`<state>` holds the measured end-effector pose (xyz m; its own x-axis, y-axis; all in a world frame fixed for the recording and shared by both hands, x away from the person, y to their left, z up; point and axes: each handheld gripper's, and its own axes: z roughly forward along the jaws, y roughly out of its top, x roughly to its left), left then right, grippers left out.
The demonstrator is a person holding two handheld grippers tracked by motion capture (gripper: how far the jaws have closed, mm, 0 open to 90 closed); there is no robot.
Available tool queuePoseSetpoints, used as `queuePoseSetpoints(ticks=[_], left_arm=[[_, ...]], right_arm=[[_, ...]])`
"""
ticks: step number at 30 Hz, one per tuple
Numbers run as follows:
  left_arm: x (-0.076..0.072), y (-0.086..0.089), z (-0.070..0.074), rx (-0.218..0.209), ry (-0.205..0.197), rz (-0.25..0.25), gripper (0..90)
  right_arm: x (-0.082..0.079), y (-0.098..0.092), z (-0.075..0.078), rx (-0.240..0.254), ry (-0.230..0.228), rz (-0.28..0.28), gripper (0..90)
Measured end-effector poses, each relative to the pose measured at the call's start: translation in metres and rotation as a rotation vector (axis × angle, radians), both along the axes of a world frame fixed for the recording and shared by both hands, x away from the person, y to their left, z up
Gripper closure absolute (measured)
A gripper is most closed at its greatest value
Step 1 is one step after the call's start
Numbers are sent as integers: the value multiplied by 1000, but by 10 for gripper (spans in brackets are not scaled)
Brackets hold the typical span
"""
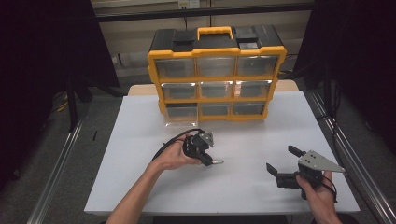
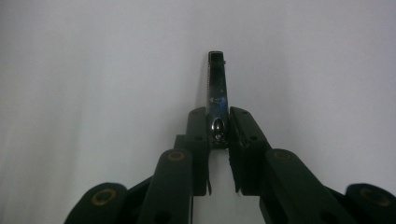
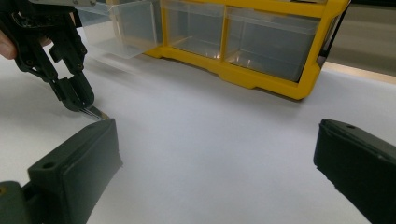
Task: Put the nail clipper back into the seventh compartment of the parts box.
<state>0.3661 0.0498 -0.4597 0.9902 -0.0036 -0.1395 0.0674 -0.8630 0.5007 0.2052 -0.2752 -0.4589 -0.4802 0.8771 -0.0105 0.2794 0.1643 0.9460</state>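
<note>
Left gripper view: left gripper (image 2: 218,128) clamps metal clip (image 2: 217,86).

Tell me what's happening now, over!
Left gripper shut on metal clip. Right gripper open, empty. Bottom-left drawer ajar. Table clear between.

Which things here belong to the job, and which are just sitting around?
In the job:
- metal clip, clamped in the left hand-held gripper
- yellow drawer organizer, bottom-left drawer pulled out

Idle:
- right hand-held gripper, jaws wide, holding nothing
- white table, just the work surface
</note>
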Motion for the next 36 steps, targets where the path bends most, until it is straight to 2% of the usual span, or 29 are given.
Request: queuePoseSetpoints(ticks=[2, 7, 8, 9, 10, 11, 14, 16, 17, 19, 20, 23, 27, 29, 30, 31, 32, 36], left_arm=[[-1, -1, 0, -5, 7, 2, 768], [-2, -6, 0, -4, -5, -1, 695], [-4, -7, -1, -10, -21, 12, 695], [-4, -8, 0, 5, -19, 13, 695], [-4, -9, 0, 6, -27, -2, 697], [-6, -10, -1, -1, -34, 12, 706], [-7, -11, -1, 10, -47, 11, 718], [-11, -12, -1, 17, -66, 29, 727], [-8, -11, 2, 47, -99, -30, 735], [-10, -12, 1, 36, -80, -3, 776], [-12, -12, -1, 16, -62, 34, 792], [-12, -12, 0, 16, -64, 39, 793], [-9, -9, -1, -5, -58, 46, 794], [-8, -7, 0, -4, -44, 51, 794], [-6, -4, 1, 7, -23, 47, 793], [-6, -2, 1, -11, -23, 73, 793], [-5, 0, 1, -13, -40, 81, 793], [-3, 5, 6, -33, -20, 92, 794]], right_arm=[[0, 0, 0, -1, -1, -3, 2], [0, 0, 0, -1, -1, -2, 2], [0, 0, 0, 0, -2, -1, 3], [0, 0, 0, 0, -1, 1, 3], [0, 1, 0, 2, -1, 2, 3], [0, 1, 0, 2, -1, 3, 3], [1, 0, 0, 2, -1, -1, 2], [1, 1, 0, 2, -1, 0, 3], [0, 1, 0, 3, -1, 1, 3], [0, 1, 0, 2, -1, 4, 3], [0, 1, 0, 1, -2, 4, 3], [-1, 1, 0, 3, -3, 2, 3], [0, 0, 0, 5, -2, 0, 2], [0, -1, 0, 4, -4, -1, 2], [0, -1, 0, 4, -3, -1, 3], [0, -1, 0, 4, -3, 1, 2], [0, -1, 0, 5, -2, 1, 2], [0, 0, 0, 4, -2, 1, 3]])
